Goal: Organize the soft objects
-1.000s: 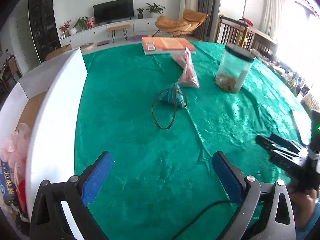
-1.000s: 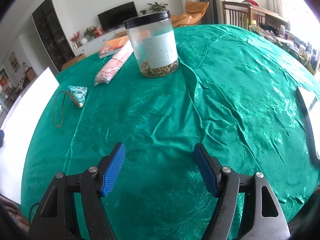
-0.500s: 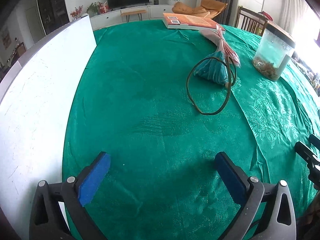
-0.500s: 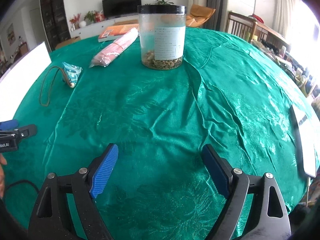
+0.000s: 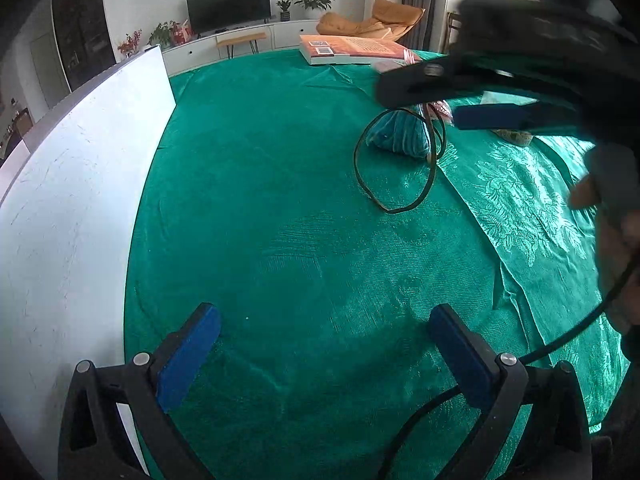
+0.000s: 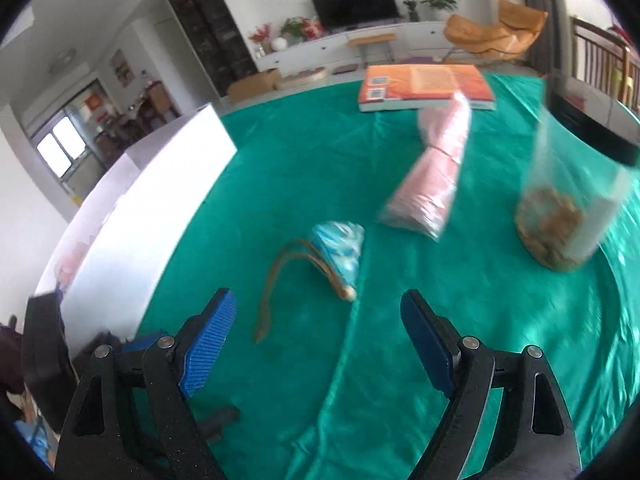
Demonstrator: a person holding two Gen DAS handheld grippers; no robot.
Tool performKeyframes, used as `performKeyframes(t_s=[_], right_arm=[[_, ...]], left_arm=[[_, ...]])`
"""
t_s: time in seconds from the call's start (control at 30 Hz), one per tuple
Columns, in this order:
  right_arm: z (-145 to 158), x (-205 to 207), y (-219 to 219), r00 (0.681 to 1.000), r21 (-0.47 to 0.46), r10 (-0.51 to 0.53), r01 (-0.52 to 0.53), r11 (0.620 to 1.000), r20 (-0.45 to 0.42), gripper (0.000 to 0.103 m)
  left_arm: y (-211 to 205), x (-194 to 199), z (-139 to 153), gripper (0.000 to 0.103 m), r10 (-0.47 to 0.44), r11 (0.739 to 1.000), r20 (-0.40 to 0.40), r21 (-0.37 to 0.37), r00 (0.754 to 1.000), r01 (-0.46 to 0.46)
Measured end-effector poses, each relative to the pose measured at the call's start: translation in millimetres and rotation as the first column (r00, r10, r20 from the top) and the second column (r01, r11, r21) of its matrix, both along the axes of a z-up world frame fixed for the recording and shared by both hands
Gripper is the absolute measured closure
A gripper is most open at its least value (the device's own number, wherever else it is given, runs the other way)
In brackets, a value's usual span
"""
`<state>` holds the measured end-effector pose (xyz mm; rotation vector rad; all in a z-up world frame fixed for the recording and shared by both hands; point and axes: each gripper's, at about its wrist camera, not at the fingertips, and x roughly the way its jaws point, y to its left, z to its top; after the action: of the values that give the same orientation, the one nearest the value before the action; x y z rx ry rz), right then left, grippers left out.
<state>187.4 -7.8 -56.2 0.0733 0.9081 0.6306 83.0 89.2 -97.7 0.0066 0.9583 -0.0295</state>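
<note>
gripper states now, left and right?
Left gripper: open, nothing between the fingers, over bare green cloth.
Right gripper: open, empty; its fingers have just been closing slightly.

My right gripper (image 6: 318,336) has swung leftward across the surface (image 6: 460,320): the teal pouch (image 6: 340,246) with its brown cord now lies just ahead of its jaws, which have been opening and closing slightly, with nothing between them. In the left wrist view, that gripper (image 5: 472,96) now reaches over the pouch (image 5: 398,138), hiding the jar. My left gripper (image 5: 320,356) has sunk slightly.
</note>
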Motion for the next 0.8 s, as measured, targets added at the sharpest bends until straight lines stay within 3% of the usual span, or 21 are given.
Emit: performKeyframes(t_s=[0.13,0.17,0.2,0.23,0.3,0.4,0.6,0.8], right_arm=[[-21.0,40.4,39.4,0.997,-0.085,-0.027,0.020,0.996,-0.072,0.018],[-29.7,46.9,40.9,0.995,-0.095,-0.043,0.034,0.995,-0.095,0.028],[-36.2,50.2,38.8,0.992,-0.105,-0.062,0.050,0.993,-0.110,0.054],[-33.3,48.3,33.1,0.994,-0.115,-0.086,0.078,0.990,-0.068,0.063],[-32.4,43.3,14.0,0.989,-0.063,-0.103,0.097,0.993,-0.102,0.063],[-25.7,17.0,-24.5,0.990,-0.058,-0.119,0.115,0.992,-0.078,0.063],[-26.4,-31.0,-127.6,0.971,-0.134,-0.238,0.233,0.963,-0.024,0.063],[-12.4,10.6,-227.3,0.881,-0.116,-0.470,0.473,0.873,0.057,0.062]], left_arm=[[-0.4,0.0,0.3,0.000,0.000,1.000,0.002,0.000,1.000,0.000],[-0.4,0.0,0.4,0.000,0.001,1.000,0.003,0.000,1.000,-0.001],[-0.7,0.1,0.5,0.000,0.001,1.000,0.003,0.000,1.000,-0.001],[-1.0,0.2,0.5,0.000,0.002,1.000,0.003,0.000,1.000,-0.002],[-1.3,0.7,0.8,0.000,0.002,1.000,0.004,0.000,1.000,-0.002],[-2.6,0.6,1.0,0.000,0.003,1.000,0.005,0.000,1.000,-0.003],[-3.5,0.5,1.3,0.000,0.010,1.000,0.005,-0.001,1.000,-0.010],[-8.4,10.1,-0.2,0.000,0.060,0.998,0.005,0.004,0.998,-0.060]])
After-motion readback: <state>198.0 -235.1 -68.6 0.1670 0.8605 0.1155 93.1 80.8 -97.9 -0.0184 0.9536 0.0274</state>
